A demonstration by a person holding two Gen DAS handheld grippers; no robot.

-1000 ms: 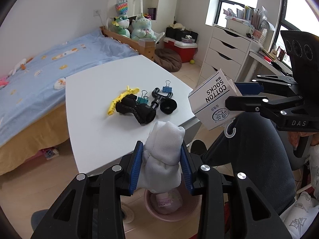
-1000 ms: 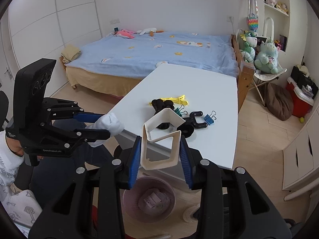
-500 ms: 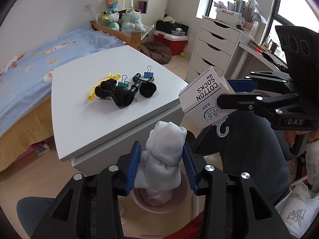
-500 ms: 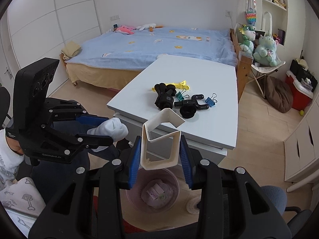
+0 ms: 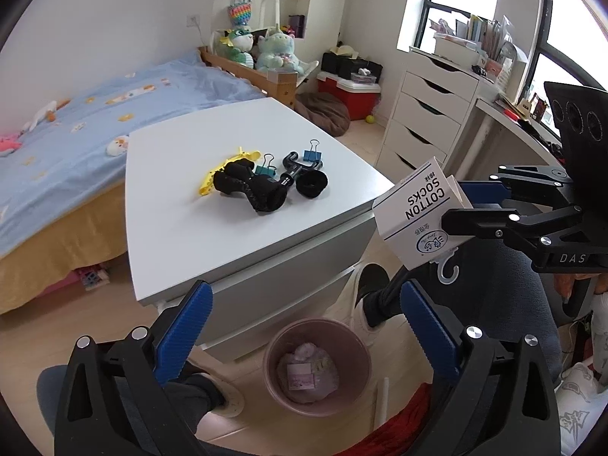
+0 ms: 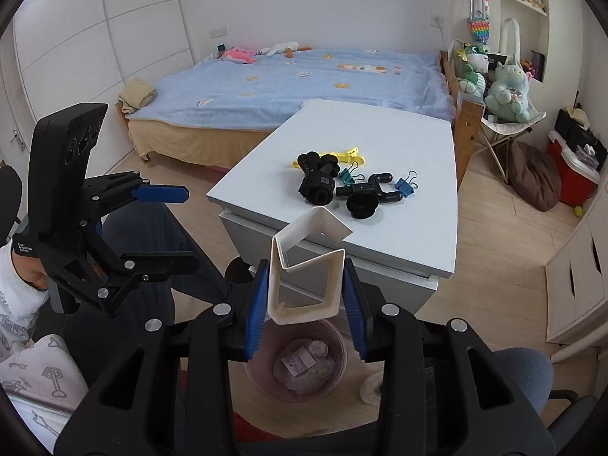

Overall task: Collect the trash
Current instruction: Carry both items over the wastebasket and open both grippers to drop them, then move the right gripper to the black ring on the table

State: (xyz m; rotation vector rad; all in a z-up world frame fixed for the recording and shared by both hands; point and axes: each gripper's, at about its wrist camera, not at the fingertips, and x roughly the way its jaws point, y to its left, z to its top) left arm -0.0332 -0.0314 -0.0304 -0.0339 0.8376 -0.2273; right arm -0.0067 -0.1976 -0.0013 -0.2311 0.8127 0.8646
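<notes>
Left gripper [image 5: 304, 326]: lower centre of the left wrist view, fingers opening wide, nothing between them. Directly above the pink waste bin [image 5: 317, 364].

Right gripper [image 6: 306, 304]: lower centre of the right wrist view, fingers narrow, clamped on the white cotton-socks carton [image 6: 304, 266], flattened and folded, one flap sticking up. Carton above the bin's near rim in the right wrist view; at right of the left wrist view, up beside the worktop edge.

Bin: on the floor against the white worktop [image 5: 228, 205], already holding pale paper and wrapper scraps.

Worktop, centre of frame: black socks [image 5: 247, 190], yellow clip, teal and blue binder clips, black plastic pieces. Not obviously trash.

Step in hand, judged: drop the carton. Centre over the bin mouth, lower toward the rim, open fully; flap likely to catch the rim otherwise. Keep left gripper aside.
</notes>
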